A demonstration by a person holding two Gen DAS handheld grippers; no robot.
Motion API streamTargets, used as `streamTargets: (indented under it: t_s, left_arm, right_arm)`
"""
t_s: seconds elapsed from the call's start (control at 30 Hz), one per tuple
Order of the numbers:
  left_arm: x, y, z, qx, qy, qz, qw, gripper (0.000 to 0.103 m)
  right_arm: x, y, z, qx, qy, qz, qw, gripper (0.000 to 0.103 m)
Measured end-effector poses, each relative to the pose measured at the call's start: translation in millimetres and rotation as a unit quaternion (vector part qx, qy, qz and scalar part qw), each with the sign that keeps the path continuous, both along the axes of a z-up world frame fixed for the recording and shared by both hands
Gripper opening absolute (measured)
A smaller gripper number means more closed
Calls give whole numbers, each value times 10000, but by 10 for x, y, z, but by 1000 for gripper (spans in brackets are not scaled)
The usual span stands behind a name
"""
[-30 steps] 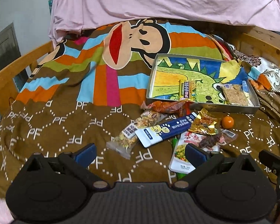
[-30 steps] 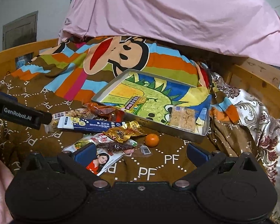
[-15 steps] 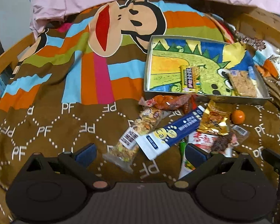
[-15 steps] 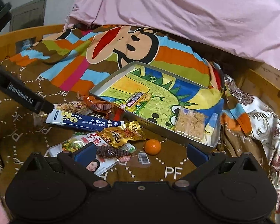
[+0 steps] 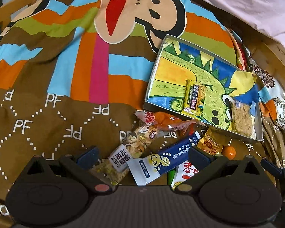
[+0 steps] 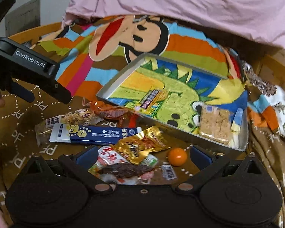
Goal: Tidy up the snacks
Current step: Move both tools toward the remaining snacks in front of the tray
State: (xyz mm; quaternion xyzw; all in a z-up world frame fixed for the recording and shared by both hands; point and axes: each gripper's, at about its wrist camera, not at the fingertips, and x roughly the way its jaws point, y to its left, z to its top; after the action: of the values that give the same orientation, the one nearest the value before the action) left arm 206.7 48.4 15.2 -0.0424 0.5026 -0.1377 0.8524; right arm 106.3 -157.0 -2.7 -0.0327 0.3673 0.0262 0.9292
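The bed [image 5: 47, 114] carries a shallow tray [image 5: 152, 79] near its right edge, holding a yellow bar [image 5: 194, 98] and a crumbly square [image 5: 242, 117]. Loose snacks lie just below the tray's near rim: nut bar [image 5: 131, 148], blue-and-white packet [image 5: 167, 155], gold pouch [image 6: 140, 146], orange ball [image 6: 177, 156]. The left gripper [image 5: 142, 154] hovers over the nut bar, fingers spread wide, empty. The right gripper [image 6: 142, 156] is likewise wide and empty, probably over the dark strip [image 6: 125, 170]. Step in hand: approach. Next: descend, close, lift into tray.

loose snack packets [image 6: 96, 133] beside dinosaur-print tray [image 6: 112, 84], perhaps touching
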Motion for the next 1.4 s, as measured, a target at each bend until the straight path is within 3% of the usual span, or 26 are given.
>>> streamTargets:
  t_s: [0.23, 0.33, 0.43, 0.6, 0.77, 0.87, 1.1, 1.4]
  left_arm:
    - [6, -132, 158, -2, -215, -322, 9993, 102]
    - [23, -84, 165, 37, -398, -286, 9988, 102]
    - [80, -17, 101, 141, -366, -99, 9992, 102]
    - [173, -8, -15, 75, -211, -103, 9997, 102]
    - [204, -68, -232, 394, -233, -301, 9985, 102]
    - [224, -86, -301, 371, -165, -352, 9986, 102]
    - [235, -148, -391, 463, -327, -469, 9973, 102]
    - [182, -205, -405, 489, -431, -621, 9959, 102]
  right_arm:
    - [238, 223, 109, 454, 479, -256, 9975, 102]
    - [245, 299, 42, 215, 393, -153, 9989, 102]
    - [230, 278, -107, 6, 519, -215, 9984, 102]
    - [184, 88, -328, 471, 453, -323, 9973, 102]
    - [158, -5, -443, 656, 412, -320, 9965, 102]
    - [185, -2, -446, 811, 354, -269, 9957, 102]
    - [244, 185, -530, 435, 265, 25, 9987, 102]
    - [188, 88, -580, 477, 289, -118, 9984, 102]
